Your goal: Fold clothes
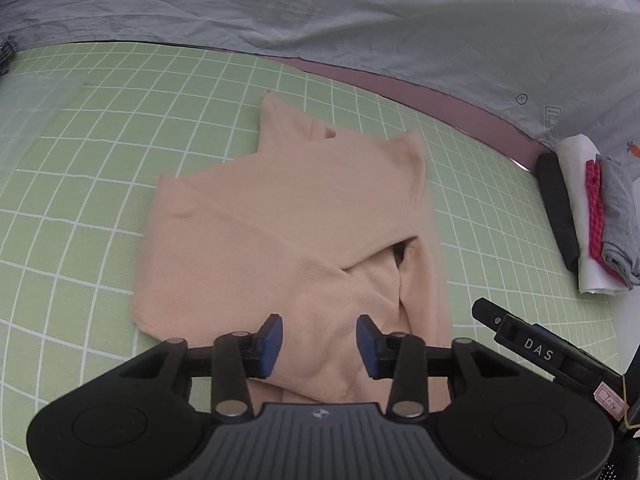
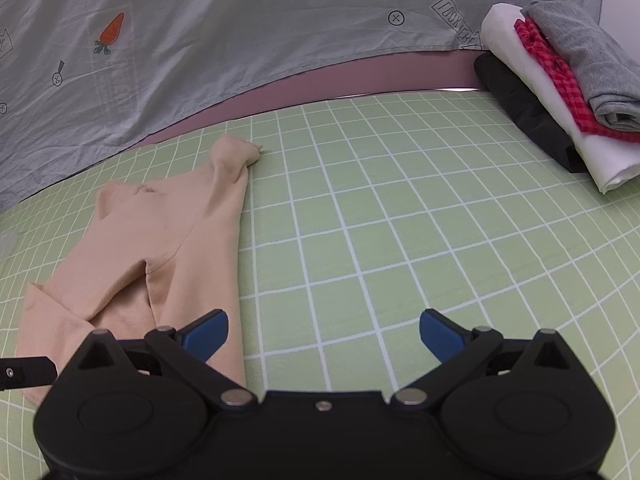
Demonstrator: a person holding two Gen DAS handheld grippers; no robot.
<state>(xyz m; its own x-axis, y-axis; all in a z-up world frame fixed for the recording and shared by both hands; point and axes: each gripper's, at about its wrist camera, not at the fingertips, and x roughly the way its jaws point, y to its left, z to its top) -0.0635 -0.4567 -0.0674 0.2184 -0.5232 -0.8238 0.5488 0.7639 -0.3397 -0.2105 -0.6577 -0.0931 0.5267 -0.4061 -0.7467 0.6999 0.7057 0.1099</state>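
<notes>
A peach long-sleeved top [image 1: 280,224] lies partly folded on the green grid mat [image 1: 100,160], sleeves crossed over its body. My left gripper [image 1: 319,346] is open and empty, its blue pads just above the garment's near edge. In the right wrist view the same top [image 2: 152,248] lies at the left. My right gripper [image 2: 324,334] is wide open and empty over bare mat [image 2: 400,220], its left pad beside the garment's right edge. The right gripper's black body [image 1: 544,354] shows at the lower right of the left wrist view.
A stack of folded clothes [image 2: 560,80], black, white, red checked and grey, sits at the mat's far right; it also shows in the left wrist view [image 1: 592,220]. A grey carrot-print sheet [image 2: 200,40] hangs along the back above a mauve edge [image 2: 320,80].
</notes>
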